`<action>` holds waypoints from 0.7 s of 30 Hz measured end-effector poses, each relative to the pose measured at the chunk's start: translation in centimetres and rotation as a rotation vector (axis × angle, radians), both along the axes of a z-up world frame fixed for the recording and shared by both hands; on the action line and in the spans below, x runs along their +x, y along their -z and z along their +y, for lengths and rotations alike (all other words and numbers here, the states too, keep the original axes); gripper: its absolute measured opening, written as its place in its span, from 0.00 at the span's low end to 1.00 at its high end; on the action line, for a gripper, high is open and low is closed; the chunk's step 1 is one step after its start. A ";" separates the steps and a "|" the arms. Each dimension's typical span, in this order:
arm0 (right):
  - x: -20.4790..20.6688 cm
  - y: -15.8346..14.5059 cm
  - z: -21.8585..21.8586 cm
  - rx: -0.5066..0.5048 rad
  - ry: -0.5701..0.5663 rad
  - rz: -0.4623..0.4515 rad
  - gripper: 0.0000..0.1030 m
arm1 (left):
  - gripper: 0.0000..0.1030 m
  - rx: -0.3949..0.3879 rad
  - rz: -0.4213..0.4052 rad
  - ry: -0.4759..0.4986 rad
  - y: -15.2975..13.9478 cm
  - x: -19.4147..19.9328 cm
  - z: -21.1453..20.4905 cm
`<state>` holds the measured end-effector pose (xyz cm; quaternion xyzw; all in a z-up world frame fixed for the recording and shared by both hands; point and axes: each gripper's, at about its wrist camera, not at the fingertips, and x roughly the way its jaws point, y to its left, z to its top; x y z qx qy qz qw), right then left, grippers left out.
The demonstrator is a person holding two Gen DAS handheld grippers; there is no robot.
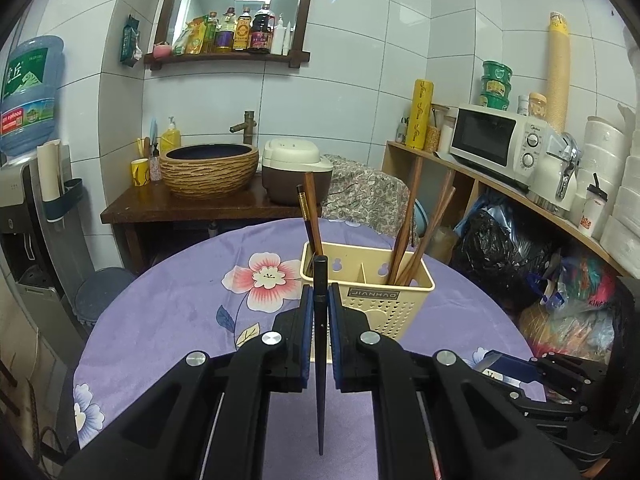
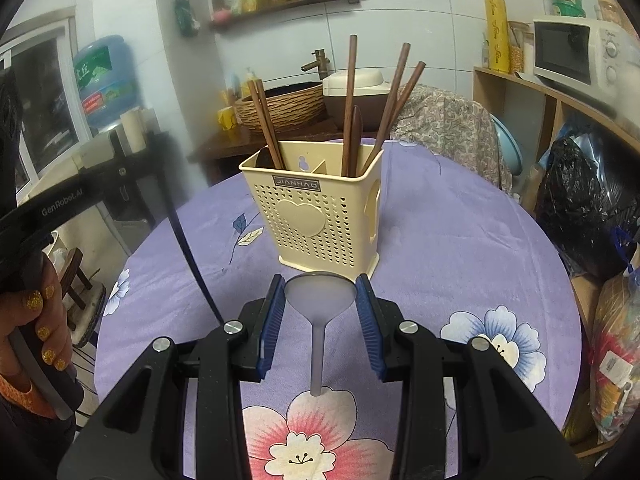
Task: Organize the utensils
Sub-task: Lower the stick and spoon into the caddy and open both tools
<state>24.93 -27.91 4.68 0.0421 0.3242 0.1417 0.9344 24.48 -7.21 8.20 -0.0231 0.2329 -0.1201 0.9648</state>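
Left gripper (image 1: 320, 312) pinches a chopstick (image 1: 320, 360); right gripper (image 2: 320, 312), part-open, clamps a spoon (image 2: 320, 300). Lift both clear above the far caddy (image 2: 320, 208), then lower vertically.

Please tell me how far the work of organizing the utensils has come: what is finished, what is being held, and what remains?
Done: several brown chopsticks already stand in the cream holder.
In hand: the left gripper is shut on a dark chopstick; the right gripper grips a grey spoon by its bowl, handle hanging down.
Left: both must still go into the holder. No other loose utensil shows on the purple tablecloth.
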 end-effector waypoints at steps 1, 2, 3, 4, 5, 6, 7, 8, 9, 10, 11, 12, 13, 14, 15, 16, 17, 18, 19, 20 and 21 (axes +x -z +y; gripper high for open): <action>0.1 -0.3 0.0 0.006 -0.006 -0.004 0.36 | 0.09 -0.002 -0.008 0.002 -0.3 -0.1 0.1; 0.2 -0.6 -0.1 0.009 -0.010 -0.010 0.36 | 0.09 -0.003 -0.023 0.004 -0.8 -0.2 0.1; 0.4 -1.3 -0.2 0.013 -0.013 -0.023 0.36 | 0.09 -0.007 -0.034 0.006 -1.3 -0.2 0.2; 0.6 -1.9 -0.2 0.015 -0.015 -0.033 0.36 | 0.09 -0.011 -0.043 0.010 -1.8 -0.3 0.2; 0.9 -2.8 -0.2 0.017 -0.020 -0.045 0.36 | 0.09 -0.017 -0.052 0.017 -2.4 -0.2 0.3; 1.2 -4.0 -0.1 0.020 -0.023 -0.063 0.36 | 0.09 -0.033 -0.063 0.027 -3.6 0.0 0.4; 1.4 -4.9 -0.1 0.020 -0.024 -0.081 0.36 | 0.09 -0.045 -0.071 0.034 -4.6 0.2 0.4; 1.7 -6.1 0.0 0.017 -0.024 -0.108 0.36 | 0.09 -0.058 -0.084 0.043 -5.9 0.5 0.5; 1.9 -7.4 0.1 0.011 -0.021 -0.136 0.36 | 0.09 -0.069 -0.101 0.047 -7.1 0.8 0.5; 2.3 -8.9 0.2 0.003 -0.015 -0.171 0.36 | 0.09 -0.075 -0.120 0.049 -8.2 1.0 0.5; 2.8 -10.4 0.3 -0.003 -0.009 -0.202 0.36 | 0.09 -0.082 -0.134 0.053 -9.2 1.2 0.4; 3.1 -11.4 0.4 -0.005 -0.004 -0.222 0.36 | 0.09 -0.093 -0.155 0.051 -10.5 1.5 0.3; 3.8 -12.9 0.5 -0.008 0.010 -0.254 0.36 | 0.09 -0.098 -0.172 0.050 -11.5 1.8 0.1; 4.2 -13.7 0.5 -0.010 0.016 -0.268 0.36 | 0.09 -0.101 -0.192 0.051 -12.6 2.4 -0.2; 4.8 -14.5 0.5 -0.005 0.021 -0.280 0.36 | 0.09 -0.100 -0.207 0.047 -13.3 2.8 -0.4; 5.4 -15.3 0.5 0.003 0.030 -0.292 0.36 | 0.09 -0.104 -0.222 0.042 -13.9 3.3 -0.7; 6.1 -15.7 0.6 0.000 0.038 -0.301 0.36 | 0.09 -0.109 -0.229 0.039 -14.2 3.8 -0.7; 6.6 -15.9 0.8 -0.008 0.043 -0.305 0.36 | 0.09 -0.106 -0.237 0.029 -14.5 4.5 -1.1; 7.3 -15.8 0.9 -0.016 0.050 -0.307 0.36 | 0.09 -0.099 -0.238 0.026 -14.5 5.2 -1.4; 7.9 -15.5 0.9 -0.020 0.058 -0.304 0.36 | 0.09 -0.095 -0.230 0.022 -14.1 6.0 -1.8; 8.4 -15.1 1.0 -0.025 0.060 -0.296 0.36 | 0.09 -0.092 -0.224 0.018 -13.7 6.4 -2.0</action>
